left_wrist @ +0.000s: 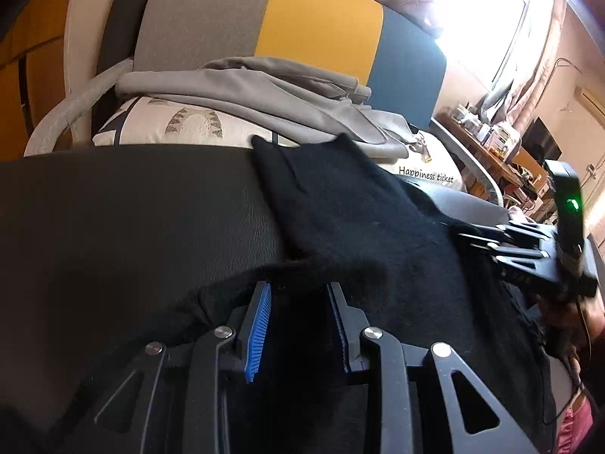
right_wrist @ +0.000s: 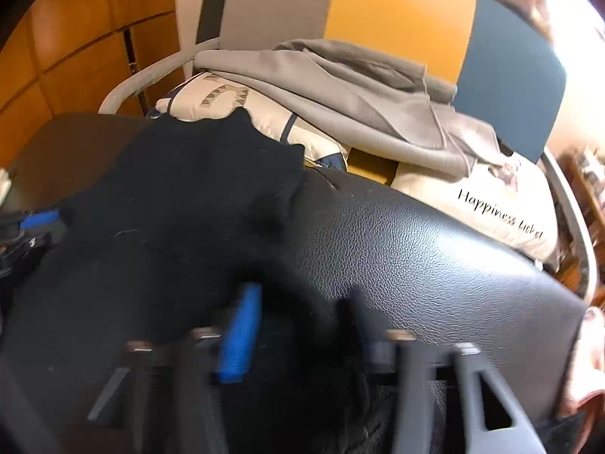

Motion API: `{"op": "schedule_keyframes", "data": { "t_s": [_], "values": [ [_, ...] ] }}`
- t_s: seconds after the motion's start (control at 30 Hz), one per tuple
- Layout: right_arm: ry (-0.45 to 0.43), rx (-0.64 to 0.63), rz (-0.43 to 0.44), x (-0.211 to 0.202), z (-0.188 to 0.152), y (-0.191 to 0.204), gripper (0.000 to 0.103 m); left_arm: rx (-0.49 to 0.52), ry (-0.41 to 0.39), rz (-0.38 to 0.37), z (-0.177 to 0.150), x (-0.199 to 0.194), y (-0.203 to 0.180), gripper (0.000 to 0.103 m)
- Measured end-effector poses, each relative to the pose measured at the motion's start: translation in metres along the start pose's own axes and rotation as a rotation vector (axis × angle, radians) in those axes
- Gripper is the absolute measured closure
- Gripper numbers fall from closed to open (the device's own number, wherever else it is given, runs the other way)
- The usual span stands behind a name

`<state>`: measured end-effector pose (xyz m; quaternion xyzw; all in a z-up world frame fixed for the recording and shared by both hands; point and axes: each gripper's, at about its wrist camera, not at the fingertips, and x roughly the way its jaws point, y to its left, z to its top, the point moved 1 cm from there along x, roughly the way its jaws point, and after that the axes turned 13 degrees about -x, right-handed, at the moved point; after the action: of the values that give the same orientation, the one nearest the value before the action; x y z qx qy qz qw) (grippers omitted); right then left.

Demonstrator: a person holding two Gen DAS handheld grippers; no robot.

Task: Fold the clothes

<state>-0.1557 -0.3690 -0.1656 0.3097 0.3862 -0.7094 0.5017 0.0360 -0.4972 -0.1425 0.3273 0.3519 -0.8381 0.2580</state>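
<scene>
Fuzzy black knit garment (left_wrist: pixel 351 219) sprawls over the pebbled black leather surface (right_wrist: pixel 435 249). Left claw (left_wrist: pixel 298 325) pinches its bunched hem; blurred right claw (right_wrist: pixel 302 336) grips another fold.

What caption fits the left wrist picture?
Left gripper holds black cloth on a dark seat; grey garment behind.

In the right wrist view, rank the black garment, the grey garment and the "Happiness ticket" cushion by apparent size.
1. black garment, though it lies nearest the camera, which inflates it.
2. grey garment.
3. cushion, partly hidden under the grey garment, so its rank against that one is unsure.
</scene>
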Motion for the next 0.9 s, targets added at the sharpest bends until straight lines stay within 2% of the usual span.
{"op": "schedule_keyframes", "data": {
  "t_s": [0.07,0.17,0.3,0.4,0.47,0.6,0.67,0.73,0.9],
  "values": [
    [0.008,0.015,-0.055,-0.004,-0.009,-0.002,0.083,0.015,0.002,0.002,0.006,0.008,-0.003,0.074],
    [0.014,0.078,-0.097,-0.008,-0.025,-0.010,0.083,0.032,0.002,0.010,0.014,0.018,-0.010,0.074],
    [0.031,0.108,-0.150,-0.011,-0.034,-0.012,0.083,0.080,0.003,0.061,0.015,0.022,-0.021,0.074],
    [0.050,0.104,-0.183,-0.013,-0.037,-0.011,0.083,0.030,-0.014,0.108,0.012,0.004,-0.021,0.073],
    [0.039,0.106,-0.172,-0.015,-0.036,-0.013,0.080,0.005,-0.043,0.068,0.003,-0.021,-0.022,0.073],
    [-0.042,0.137,-0.134,-0.046,-0.041,-0.018,0.078,-0.026,-0.069,-0.003,-0.030,-0.074,-0.020,0.073],
    [-0.099,0.148,-0.055,-0.071,-0.049,-0.007,0.078,-0.047,-0.060,-0.015,-0.052,-0.096,-0.014,0.073],
    [-0.141,0.147,0.027,-0.095,-0.060,0.010,0.075,-0.076,-0.067,-0.004,-0.074,-0.117,-0.004,0.073],
    [-0.135,0.123,0.156,-0.131,-0.101,0.067,0.062,-0.221,-0.075,0.048,-0.133,-0.176,0.043,0.073]
  ]
}}
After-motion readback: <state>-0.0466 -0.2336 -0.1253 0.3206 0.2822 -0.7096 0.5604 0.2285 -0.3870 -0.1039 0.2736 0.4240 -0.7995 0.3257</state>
